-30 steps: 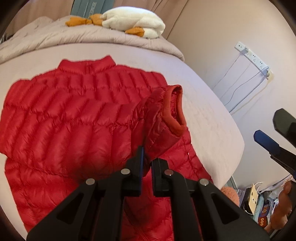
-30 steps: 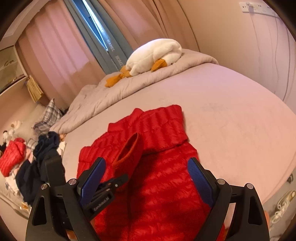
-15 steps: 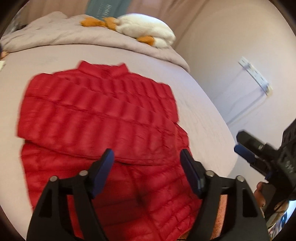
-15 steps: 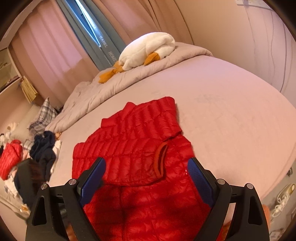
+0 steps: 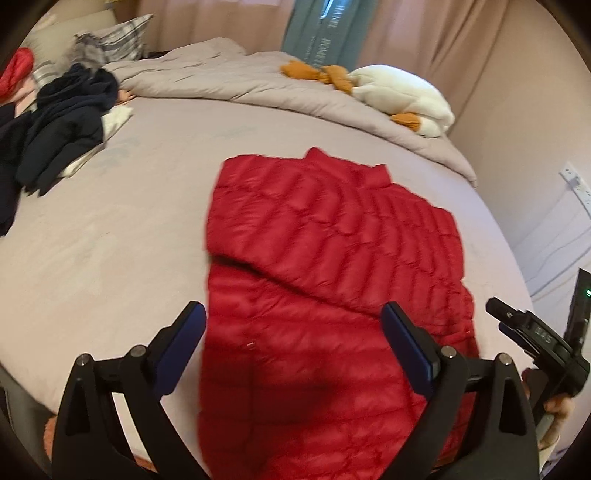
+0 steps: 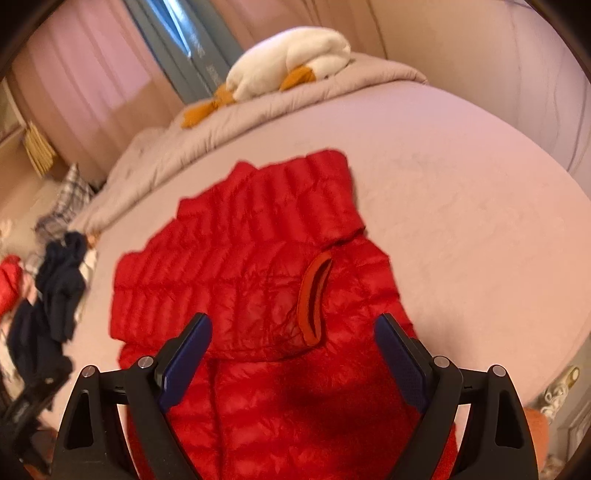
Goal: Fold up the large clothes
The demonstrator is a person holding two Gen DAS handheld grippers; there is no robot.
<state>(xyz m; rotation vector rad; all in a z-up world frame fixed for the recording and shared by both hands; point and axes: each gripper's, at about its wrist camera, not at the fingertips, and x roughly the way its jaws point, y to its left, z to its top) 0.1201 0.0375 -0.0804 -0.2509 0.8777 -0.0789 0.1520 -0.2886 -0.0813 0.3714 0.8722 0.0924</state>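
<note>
Red quilted puffer jacket (image 5: 332, 280) lies spread flat on a bed (image 5: 110, 240) covered in a pale mauve sheet, directly ahead of and beneath both hand-held grippers. One sleeve is folded across the body of the jacket, and its orange-lined cuff (image 6: 314, 299) rests on top of the red fabric just beyond the right hand-held gripper (image 6: 293, 362). The jacket's collar points away from the grippers, toward the far end of the bed.

The left hand-held gripper (image 5: 293, 347) is released: its jaws have just been opening and now stand wide apart, with the lower part of the jacket showing between them but neither blue pad (image 5: 406, 347) pressing on the fabric. The right hand-held gripper is also released, its jaws spread wide above the jacket's lower half and grasping nothing. In the left wrist view, the right hand-held gripper appears at the far right edge, just off the side of the bed.

Beyond the jacket, at the far end of the bed, a rumpled grey-beige duvet (image 5: 240, 85) is bunched up, and a white plush goose with orange feet (image 5: 402, 96) lies on it. Far to the left of the grippers a heap of dark navy clothes (image 5: 62, 125) sits on the bed, with a plaid pillow (image 5: 118, 37) behind it. Pink curtains (image 6: 92, 85) and a teal curtain panel (image 5: 321, 33) hang behind the bed.
</note>
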